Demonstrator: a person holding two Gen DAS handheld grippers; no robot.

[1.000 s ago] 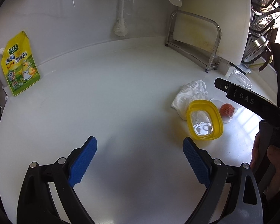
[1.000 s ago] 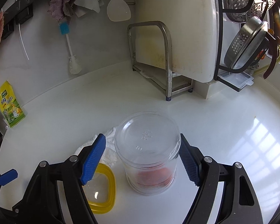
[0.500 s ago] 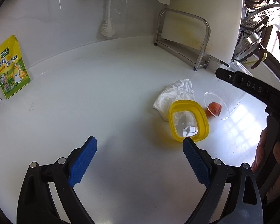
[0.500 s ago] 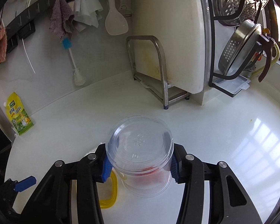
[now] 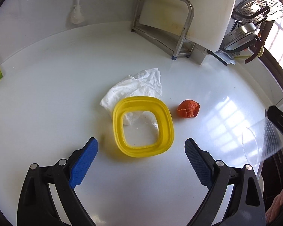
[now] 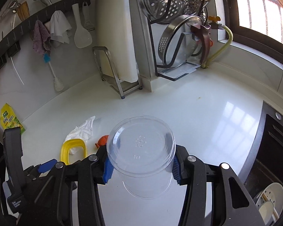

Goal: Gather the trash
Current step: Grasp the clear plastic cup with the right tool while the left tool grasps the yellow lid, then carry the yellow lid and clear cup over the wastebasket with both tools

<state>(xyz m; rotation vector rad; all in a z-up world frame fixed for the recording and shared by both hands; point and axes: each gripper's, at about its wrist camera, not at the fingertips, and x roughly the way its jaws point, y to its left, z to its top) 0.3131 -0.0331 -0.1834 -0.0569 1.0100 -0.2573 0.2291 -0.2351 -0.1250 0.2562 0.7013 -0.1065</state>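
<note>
Fingers of the right gripper clamped the clear cup, lifted off the counter; the left gripper gaped empty. 3 bits remained, I judged: orange peel, tissue, yellow lid.

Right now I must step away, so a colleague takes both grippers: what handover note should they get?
Right gripper: shut on the clear round plastic cup, upside down, lifted off the white counter.
Left gripper: open, empty, hovering before the yellow square lid ring.
The ring overlaps the crumpled white tissue; the orange peel piece lies bare beside it.
Left: ring, tissue, peel uncollected; no bin visible.
</note>
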